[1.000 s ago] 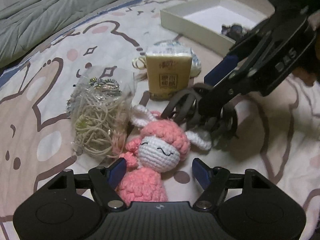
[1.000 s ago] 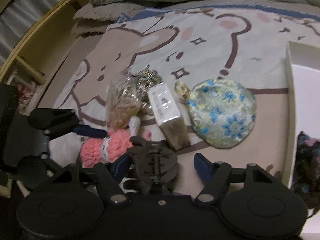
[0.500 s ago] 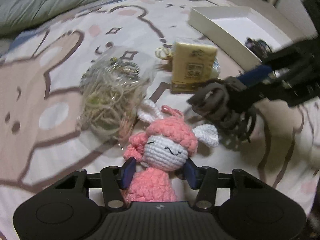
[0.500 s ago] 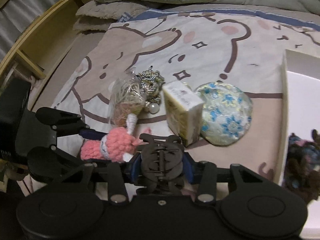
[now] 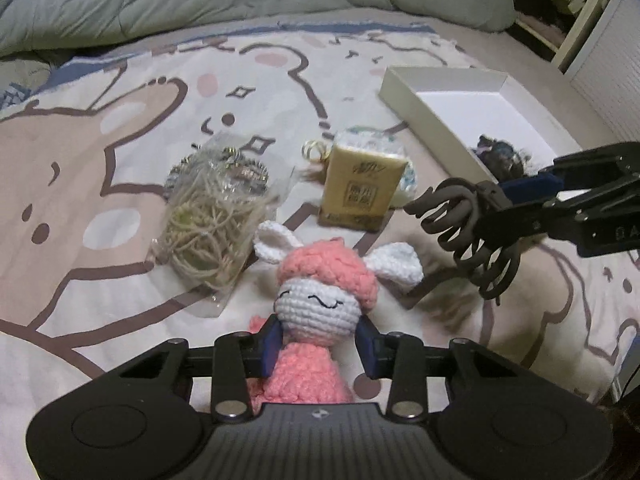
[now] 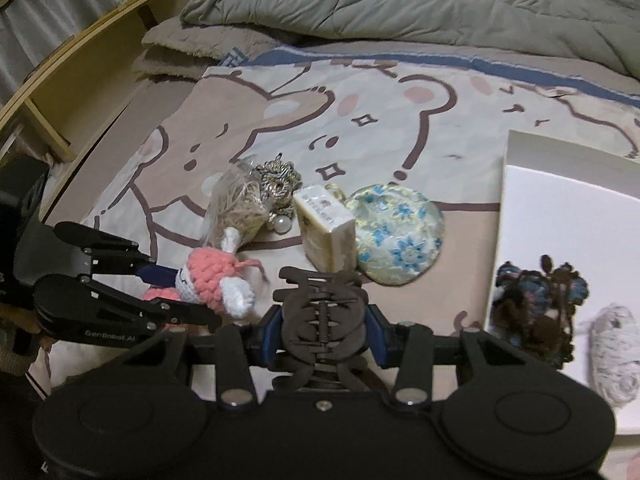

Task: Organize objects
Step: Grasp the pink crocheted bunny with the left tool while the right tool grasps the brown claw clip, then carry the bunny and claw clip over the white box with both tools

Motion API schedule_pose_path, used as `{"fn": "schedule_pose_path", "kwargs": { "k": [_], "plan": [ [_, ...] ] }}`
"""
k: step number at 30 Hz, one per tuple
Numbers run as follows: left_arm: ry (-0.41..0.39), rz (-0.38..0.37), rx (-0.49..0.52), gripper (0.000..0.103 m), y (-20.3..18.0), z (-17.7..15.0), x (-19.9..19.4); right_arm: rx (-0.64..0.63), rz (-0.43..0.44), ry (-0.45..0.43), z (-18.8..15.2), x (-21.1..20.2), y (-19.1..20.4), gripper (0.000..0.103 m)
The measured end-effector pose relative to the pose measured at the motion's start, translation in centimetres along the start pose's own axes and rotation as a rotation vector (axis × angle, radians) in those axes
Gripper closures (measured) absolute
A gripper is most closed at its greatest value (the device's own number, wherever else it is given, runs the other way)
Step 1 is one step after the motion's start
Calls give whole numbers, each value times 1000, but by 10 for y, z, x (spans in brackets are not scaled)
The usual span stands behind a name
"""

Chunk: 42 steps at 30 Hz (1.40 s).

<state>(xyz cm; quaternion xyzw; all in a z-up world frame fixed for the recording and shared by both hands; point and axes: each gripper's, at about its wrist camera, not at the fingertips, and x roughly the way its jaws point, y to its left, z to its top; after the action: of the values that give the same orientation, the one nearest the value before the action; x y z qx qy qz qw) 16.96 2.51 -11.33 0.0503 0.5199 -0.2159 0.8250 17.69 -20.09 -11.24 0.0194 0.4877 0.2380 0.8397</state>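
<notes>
Jaws of the left gripper [image 5: 320, 340] are clenched on the neck of the pink knitted doll [image 5: 320, 292], just under its white face, so the soft body hangs below while the head stands up and cannot slip through. To its left on the bed [image 5: 100, 160], a clear bag of cords [image 5: 208, 220] lies flat, and far behind the doll a yellow box [image 5: 362, 184] stands upright, leaning near a flowered pouch [image 6: 396, 232]. These three wait close together, probably because they are the things not yet sorted. Further right, the right gripper [image 6: 324, 328] has its jaws tight on the spring part of a dark hair claw [image 6: 324, 312], which keeps the long teeth free and pointing away. At the far right lies the open white box lid [image 6: 560, 208], already holding a dark knitted piece [image 6: 536, 300] and a grey one [image 6: 616, 352]. I judge both held things are meant for this lid, since it is the only container.
</notes>
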Motion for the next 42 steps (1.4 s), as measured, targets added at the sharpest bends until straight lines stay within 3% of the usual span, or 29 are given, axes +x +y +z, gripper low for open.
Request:
{"fn": "schedule_pose_path", "kwargs": {
  "k": [18,33,42],
  "plan": [
    [-215,36,-135,62,-14,22,-58,42,-91,-148,6,-46,-2,58],
    [-307,60,-199,62,-25,37,-78,35,-150,-274,13,-73,3,58],
    [-327,41,-203,62,-42,55,-74,60,-201,-316,13,-90,-15,58]
  ]
}}
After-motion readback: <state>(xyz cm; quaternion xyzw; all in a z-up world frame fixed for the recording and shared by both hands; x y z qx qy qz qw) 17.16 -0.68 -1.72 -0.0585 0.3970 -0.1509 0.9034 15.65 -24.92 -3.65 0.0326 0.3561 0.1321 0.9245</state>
